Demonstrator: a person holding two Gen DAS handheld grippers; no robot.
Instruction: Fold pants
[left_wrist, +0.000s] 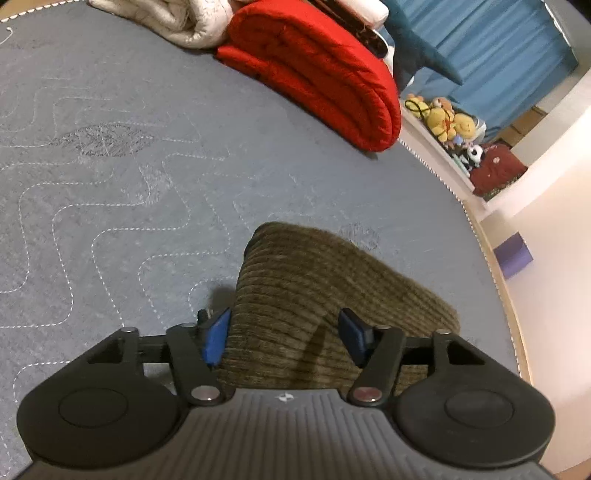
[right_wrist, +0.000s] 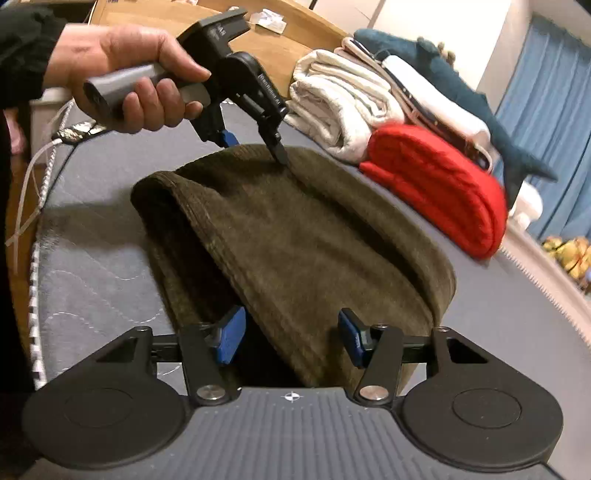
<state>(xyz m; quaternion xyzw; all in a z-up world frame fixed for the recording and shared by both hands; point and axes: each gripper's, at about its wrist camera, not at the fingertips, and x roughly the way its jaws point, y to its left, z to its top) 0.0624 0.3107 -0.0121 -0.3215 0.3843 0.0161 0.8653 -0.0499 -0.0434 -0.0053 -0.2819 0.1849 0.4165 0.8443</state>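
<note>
Olive-brown corduroy pants (right_wrist: 295, 236) lie folded in a bundle on the grey quilted mattress (left_wrist: 110, 184). In the left wrist view the pants (left_wrist: 314, 295) run under and between my left gripper's blue pads (left_wrist: 216, 338); the left gripper (left_wrist: 284, 332) is open above the cloth. In the right wrist view the left gripper (right_wrist: 255, 142) is held by a hand at the far end of the pants, fingers spread over the cloth edge. My right gripper (right_wrist: 290, 336) is open, its pads either side of the near end of the pants.
A folded red quilt (left_wrist: 325, 74) and white blankets (right_wrist: 340, 107) lie at the far side of the mattress, with a blue plush shark (right_wrist: 461, 92) behind. Soft toys (left_wrist: 447, 122) sit by the wall. The mattress edge (right_wrist: 37, 295) runs near the left.
</note>
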